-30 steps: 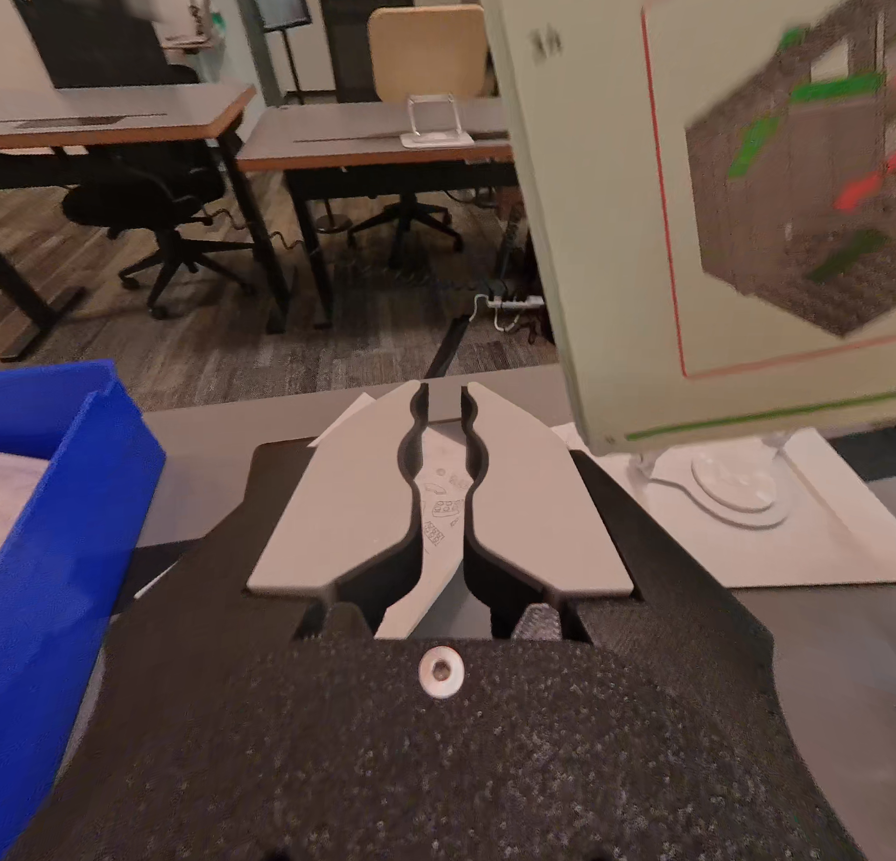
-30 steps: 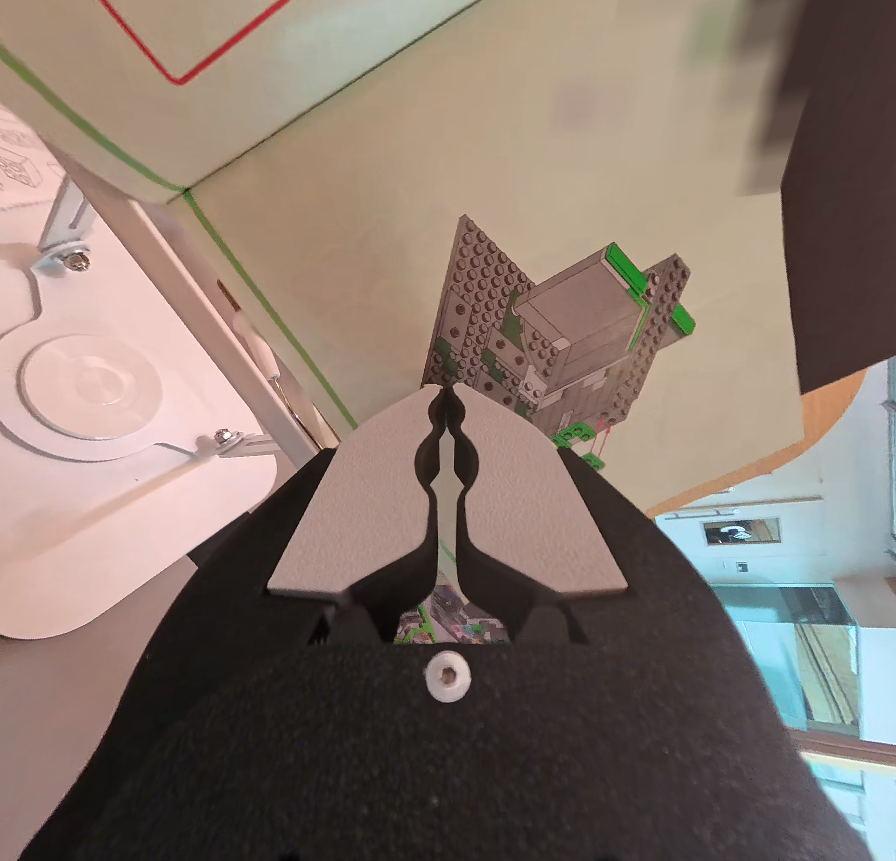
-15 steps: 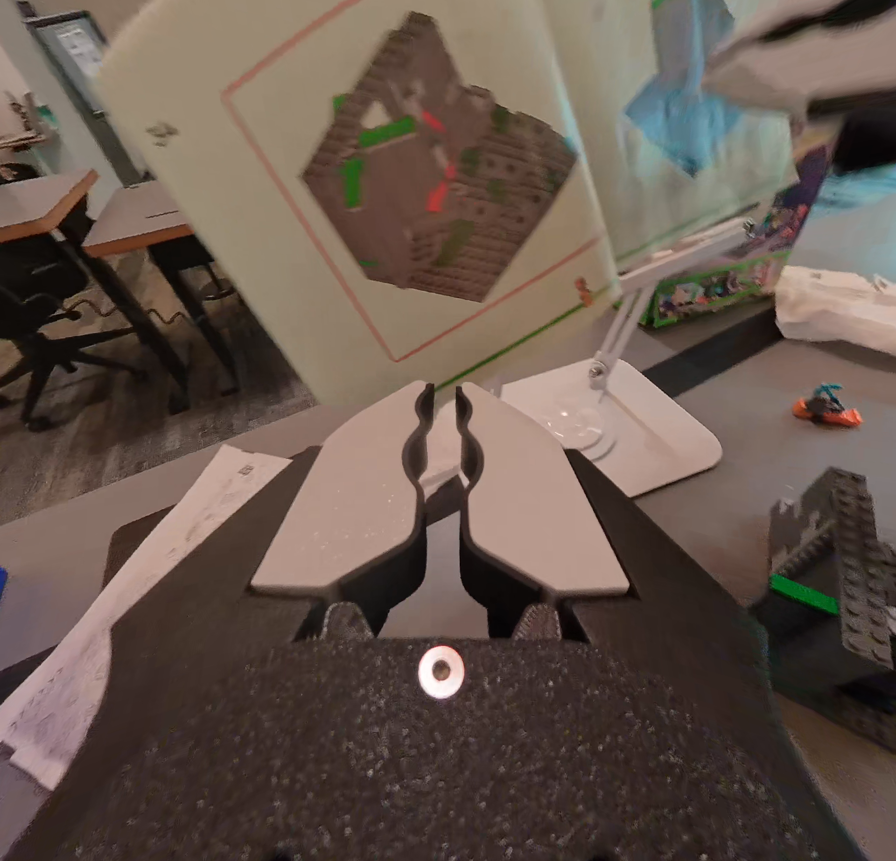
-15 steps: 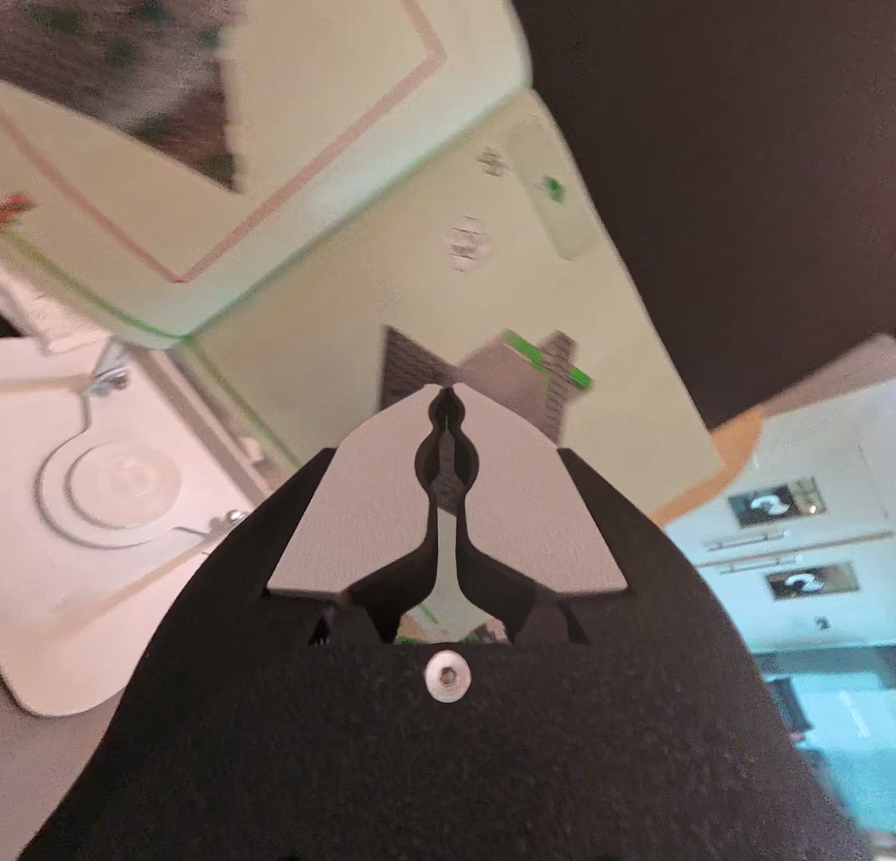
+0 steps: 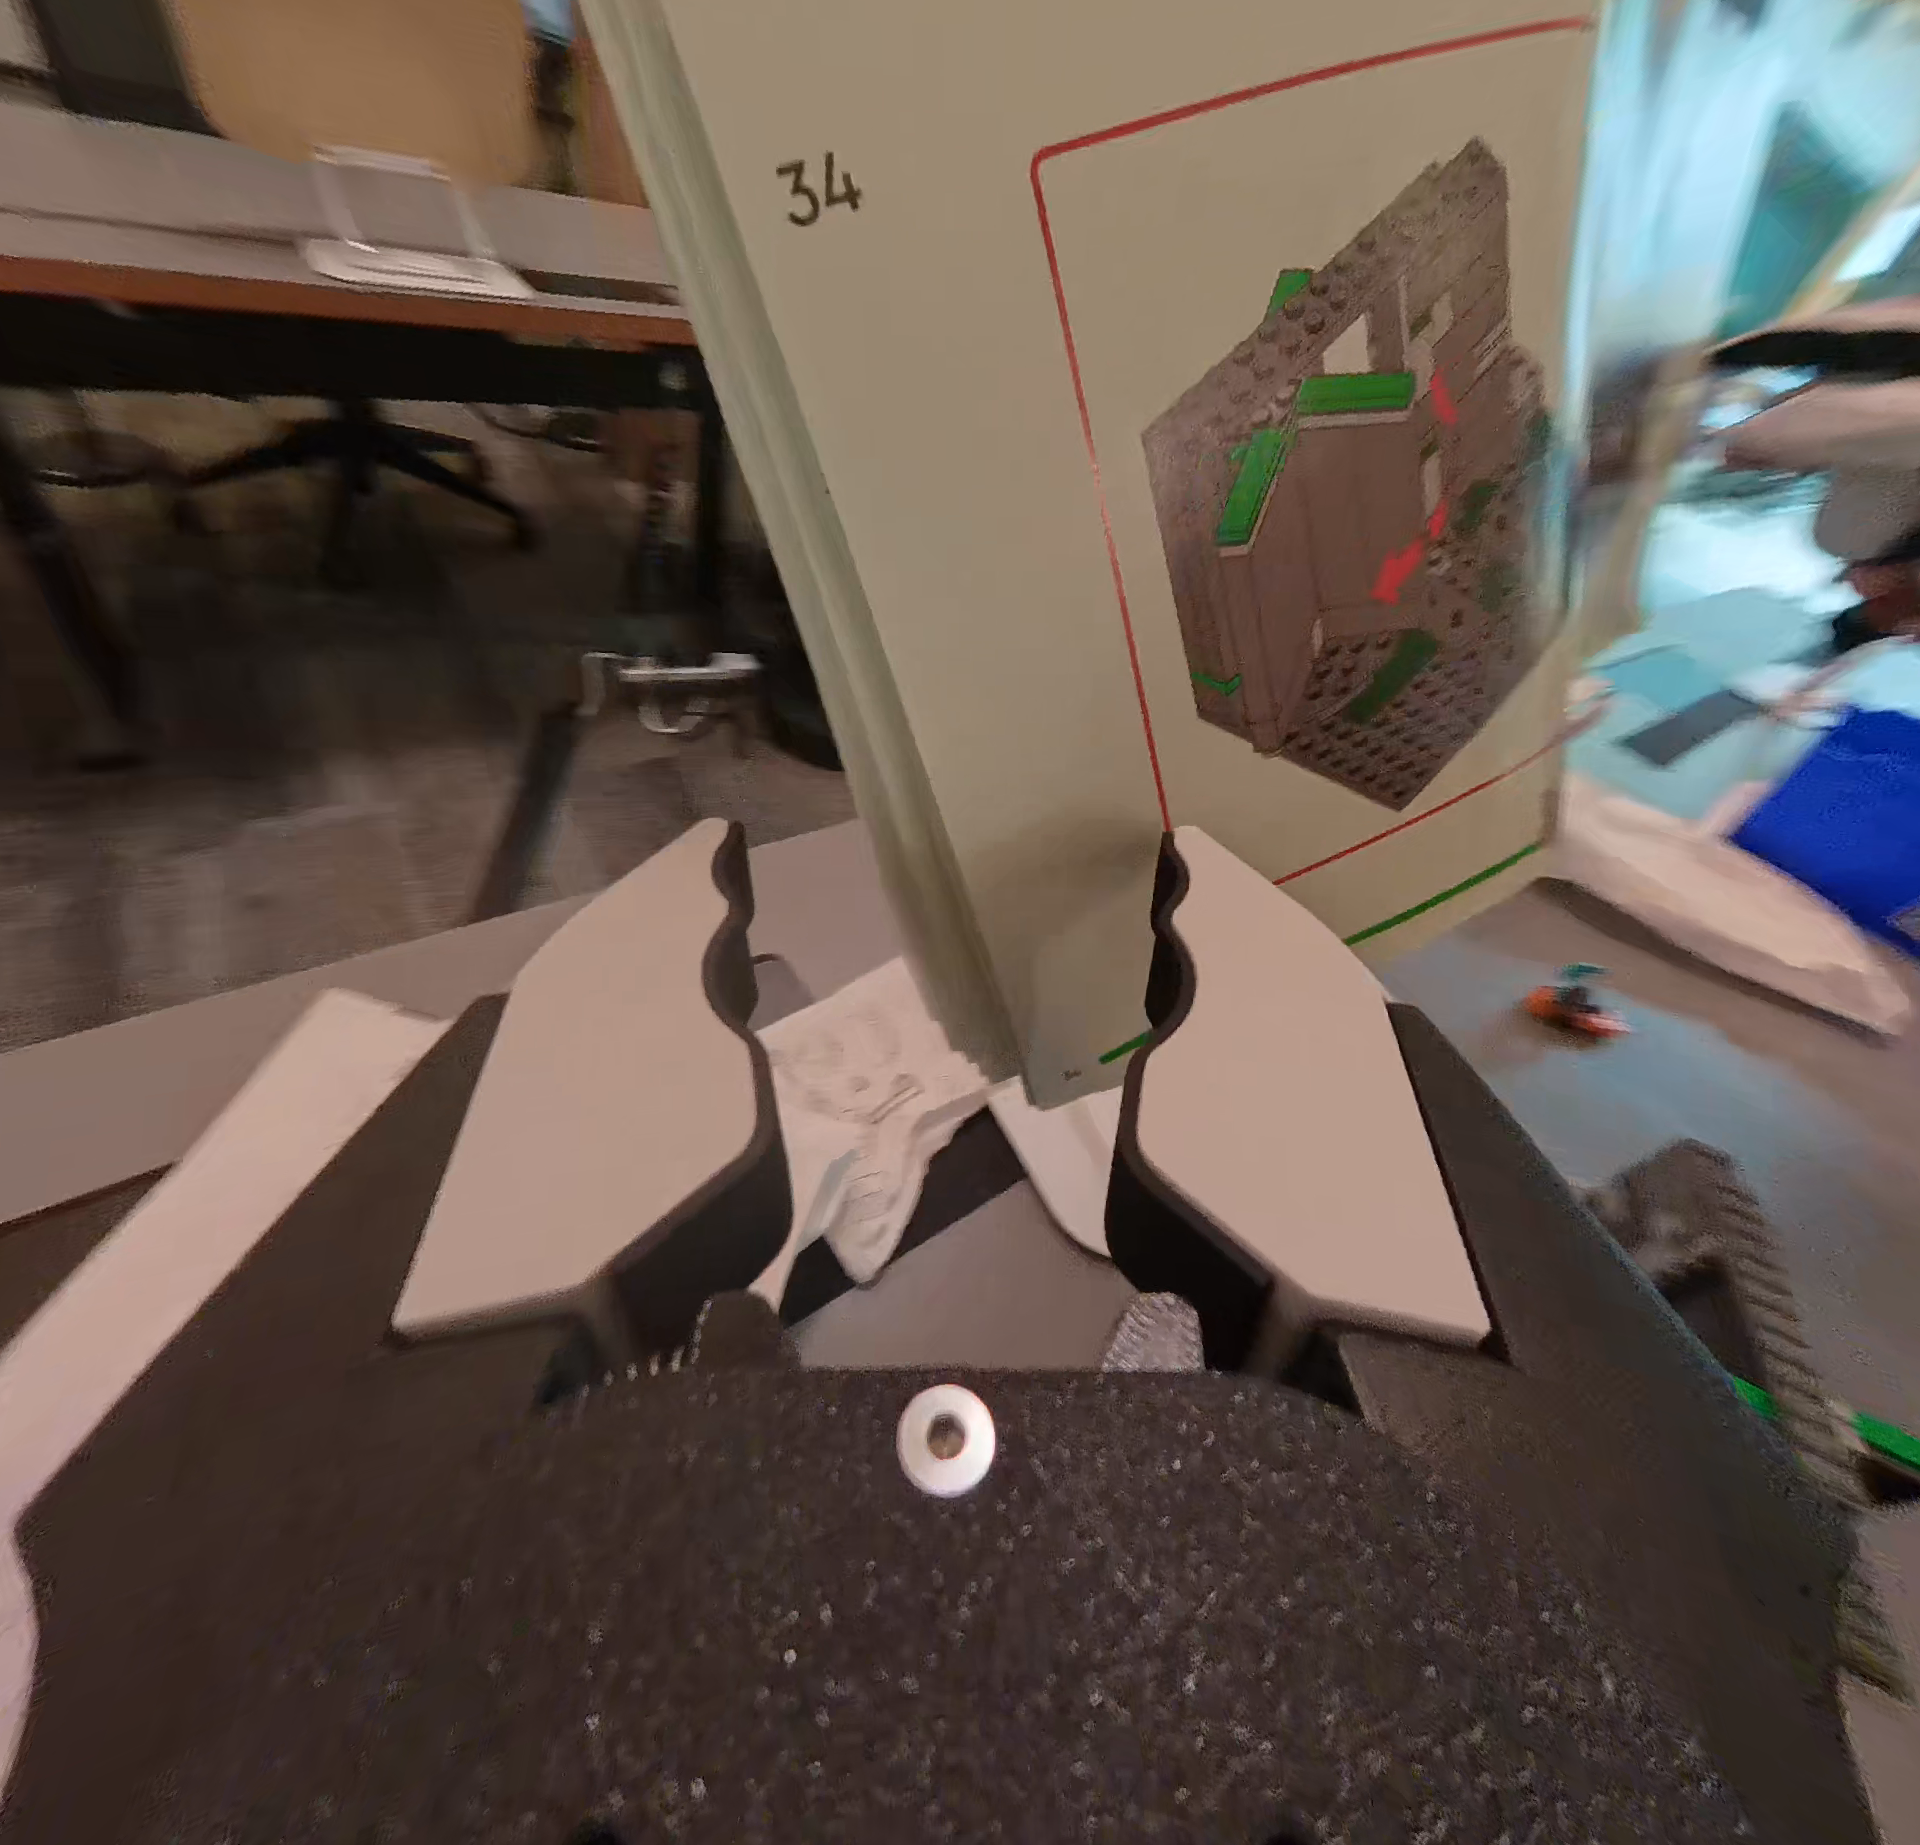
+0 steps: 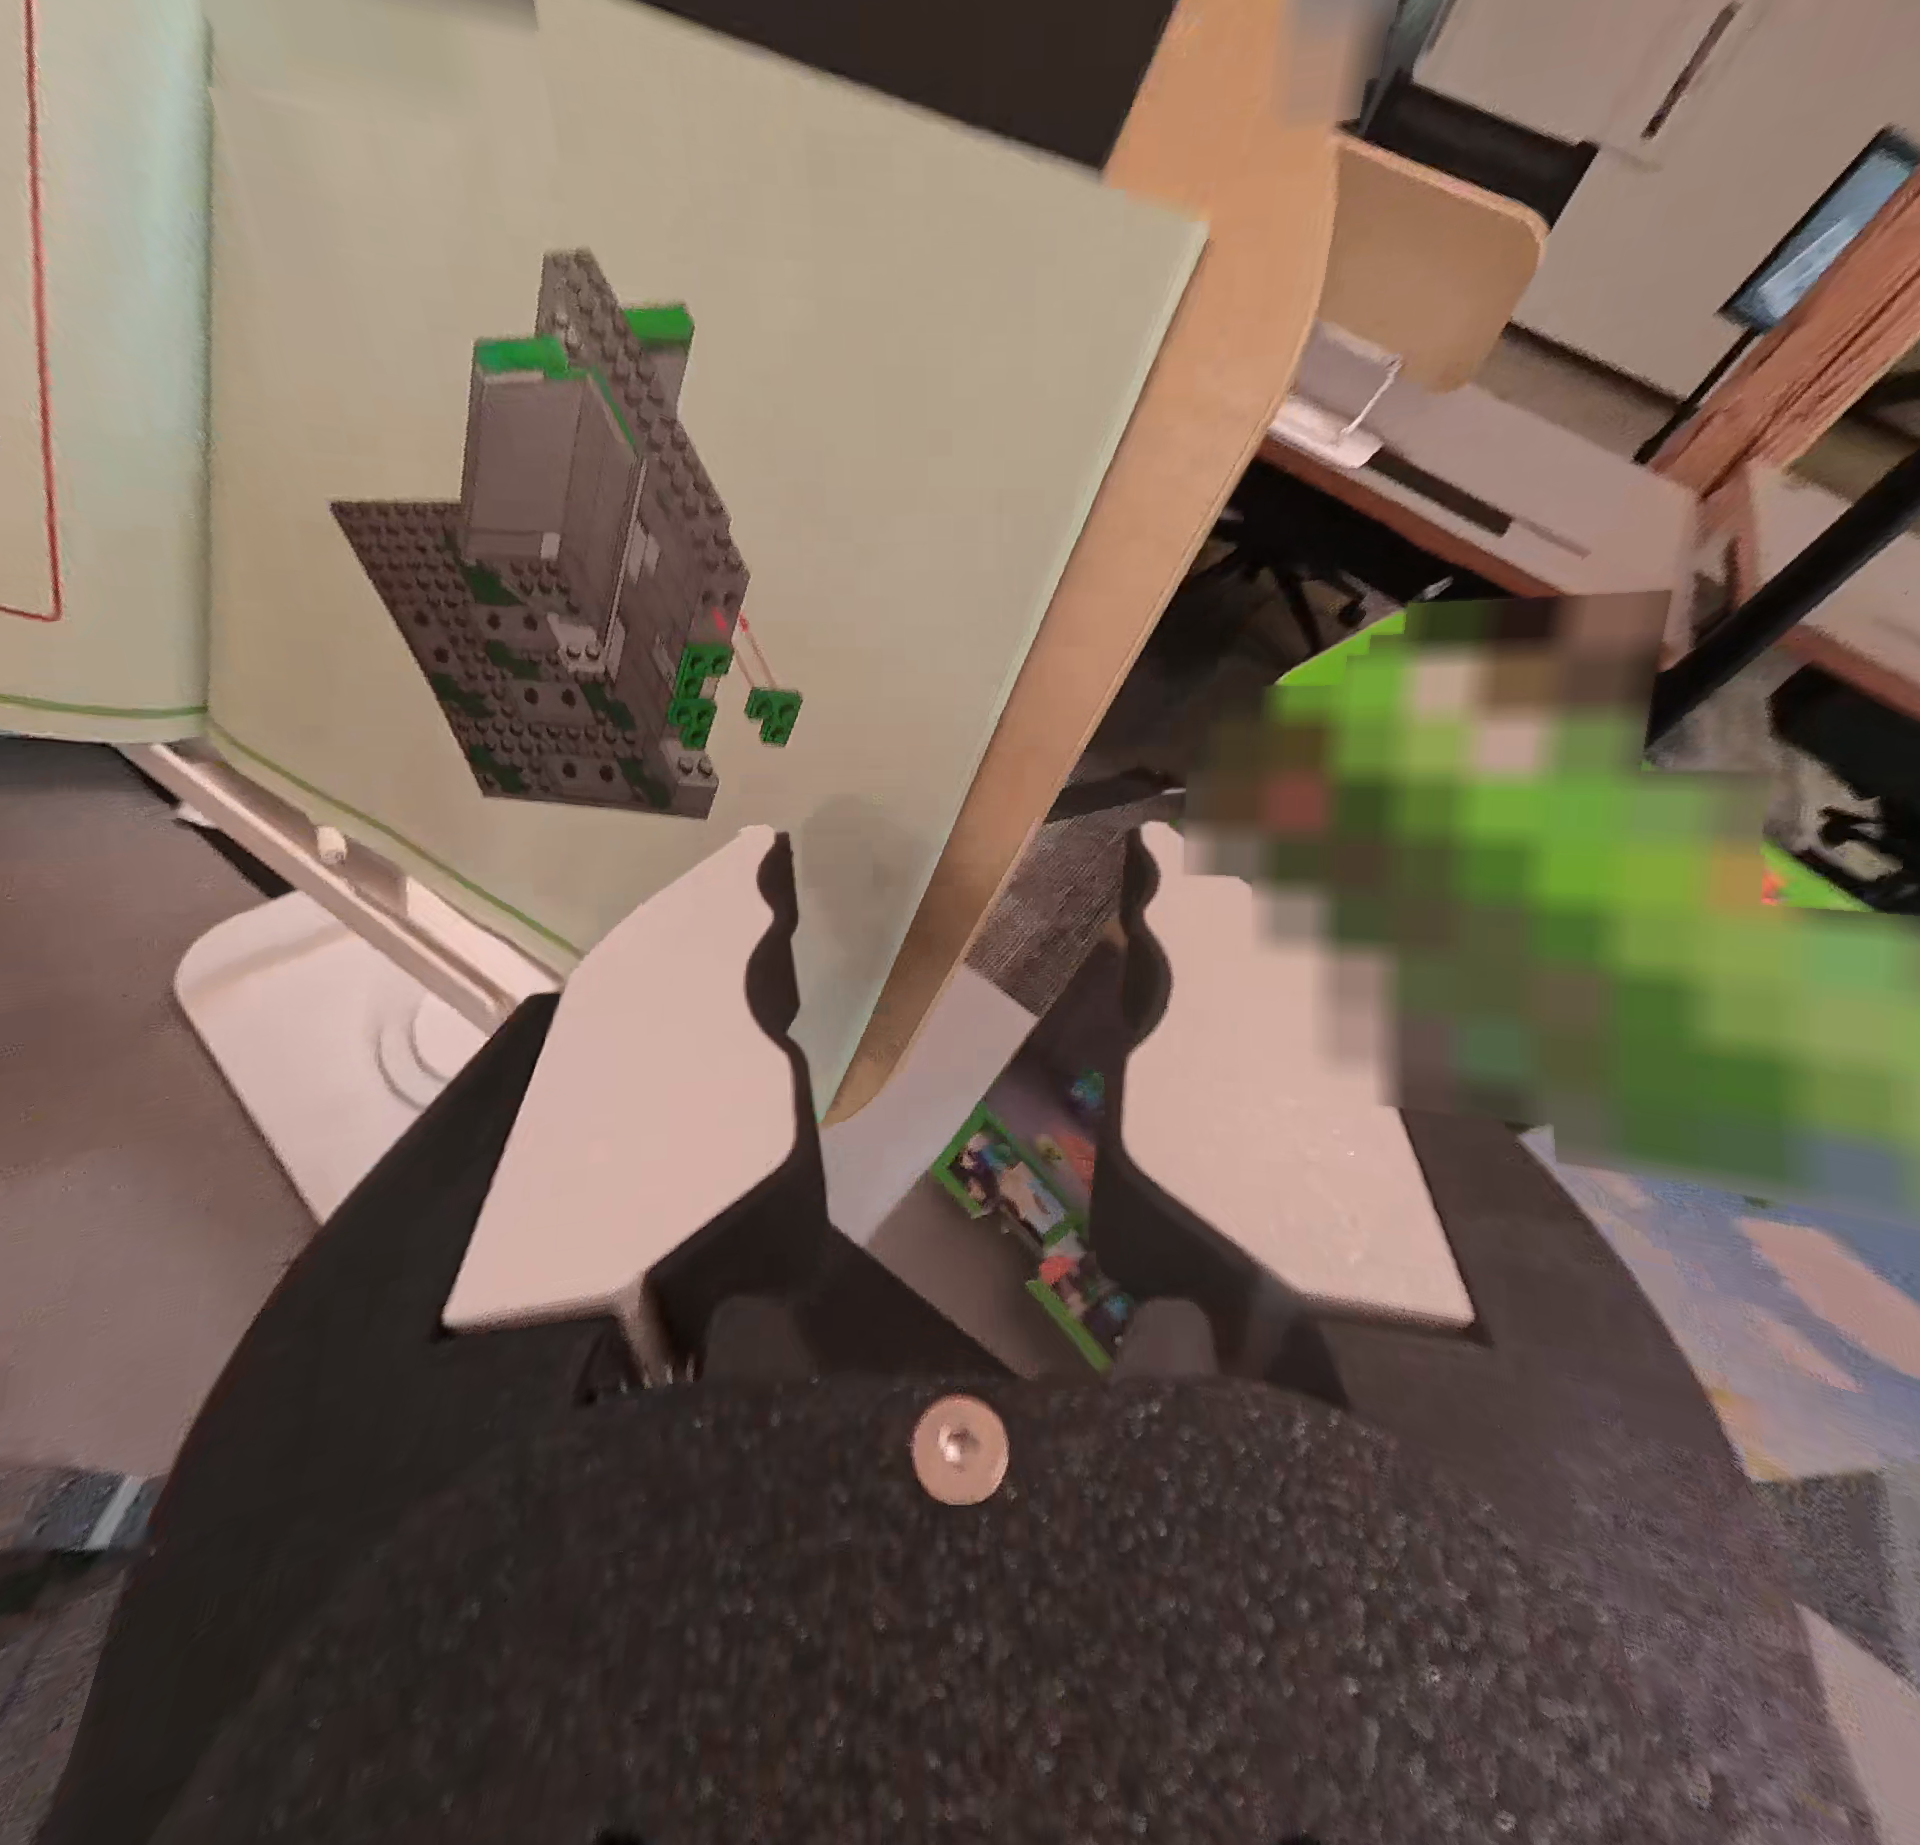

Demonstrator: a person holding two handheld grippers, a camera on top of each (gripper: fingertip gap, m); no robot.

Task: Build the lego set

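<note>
Tongs on both sides now stand spread and hold nothing, where a second ago each pair was nearly closed, the right one seemingly pinched on a page. That reads as a page turn just finished, so the building itself waits on reading the next step.

The left tongs [image 5: 951, 839] gape wide, with the lower left corner of the instruction booklet [image 5: 935, 424] standing upright between their tips. Under and just behind them a loose white sheet [image 5: 862, 1099] lies on the grey surface [image 5: 1538, 974]. Half a second ago these tongs were almost shut and the booklet stood further off and tilted; now its page faces them squarely. To their right, close beside the body, the dark grey lego build [image 5: 1714, 1265] with its green strip sits on the surface, blurred at the frame edge. A small orange figure [image 5: 1574, 1006] lies farther right, well apart.

The right tongs [image 6: 956, 839] are likewise open and empty. The booklet's right-hand page [image 6: 727, 393] rises ahead and to their left on its white stand [image 6: 312, 995], its outer edge passing between the tips. The lego box [image 6: 1039, 1213] shows low between the fingers. Earlier the page filled this view; now the room beyond shows at the right.
</note>
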